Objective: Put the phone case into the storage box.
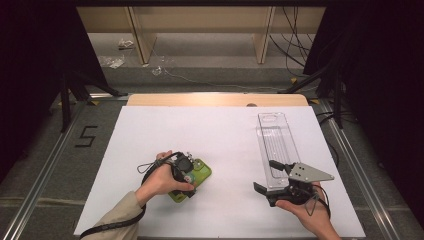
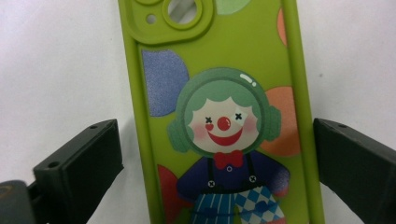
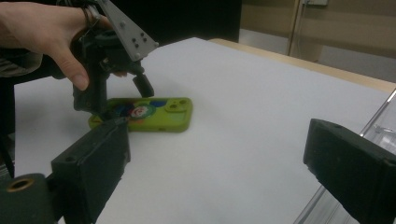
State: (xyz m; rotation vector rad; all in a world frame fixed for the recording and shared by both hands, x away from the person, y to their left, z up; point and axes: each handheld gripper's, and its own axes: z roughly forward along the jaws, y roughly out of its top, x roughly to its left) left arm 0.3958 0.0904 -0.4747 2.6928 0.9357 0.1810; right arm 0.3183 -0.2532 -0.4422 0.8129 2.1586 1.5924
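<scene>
High view: the left gripper (image 1: 192,179) is hovering over the green phone case (image 1: 196,178), which is lying flat on the white desk (image 1: 225,140), left of centre and toward the near edge. The right gripper (image 1: 272,179) is sitting near the near right corner, its jaws standing apart on either side of the near end of the clear plastic tray (image 1: 276,145), which is running toward the far edge.

Left gripper view: the jaws are standing wide apart, one on each long side of the phone case (image 2: 219,116), printed side up, and neither is touching it. The right-hand jaw is sitting just beside the case edge while the other is standing further off. Risk: on closing, the nearer jaw is likely to meet the case first and push it sideways across the smooth desk, or rotate it out of the grip. The rounded, soft-looking edges may also be letting the case squirt upward under pressure.

Right gripper view: the jaws are standing apart with nothing between them; the phone case (image 3: 154,114) is lying beneath the left gripper (image 3: 105,114). The tray rim (image 3: 378,116) is sitting close beside one jaw, so a careless move may be knocking the light tray askew.
</scene>
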